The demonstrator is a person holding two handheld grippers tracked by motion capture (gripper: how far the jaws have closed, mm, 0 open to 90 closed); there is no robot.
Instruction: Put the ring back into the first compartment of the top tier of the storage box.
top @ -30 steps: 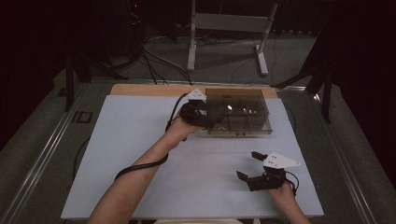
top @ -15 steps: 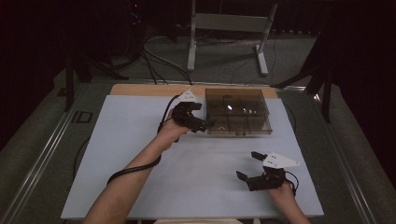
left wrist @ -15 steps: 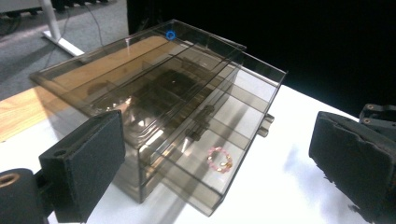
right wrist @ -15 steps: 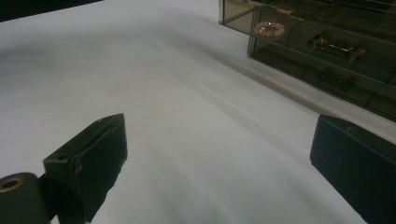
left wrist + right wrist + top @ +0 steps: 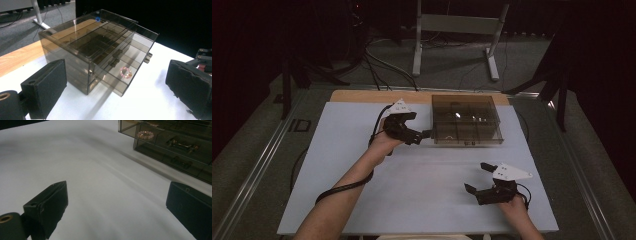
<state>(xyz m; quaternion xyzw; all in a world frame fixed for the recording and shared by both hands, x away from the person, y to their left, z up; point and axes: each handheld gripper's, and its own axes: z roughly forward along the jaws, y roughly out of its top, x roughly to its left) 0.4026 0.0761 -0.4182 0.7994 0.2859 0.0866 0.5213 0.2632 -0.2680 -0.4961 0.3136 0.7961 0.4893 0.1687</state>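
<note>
Left hand-held gripper (image 5: 424,135): it sits just beside the left end of the smoked drawer box (image 5: 466,119), its jaws having just been opening and now standing wide with nothing between them. Since an earlier frame it has drawn back leftward from the box side, which reads as letting go of it.
Drawer box: a clear brown chest of stacked shallow drawers, standing upright at the far middle of the bench (image 5: 362,150), its long front turned toward the person so the handles can be reached.
Open drawer (image 5: 130,63): in the left gripper view one lower drawer stands pulled out past the box front, likely left so to take or give up its contents.
Bead bracelet (image 5: 125,72): a small pink ring of beads lying flat on the floor of that pulled-out drawer; it shows again through the box wall in the right gripper view (image 5: 145,134).
Right hand-held gripper (image 5: 482,181): it rests low over the near right of the bench, well apart from the box, jaws spread and empty, apparently waiting its turn.
Likely step: the drawer and bracelet are the work in hand; the next move probably calls for a reach into the drawer or a push to shut it.
</note>
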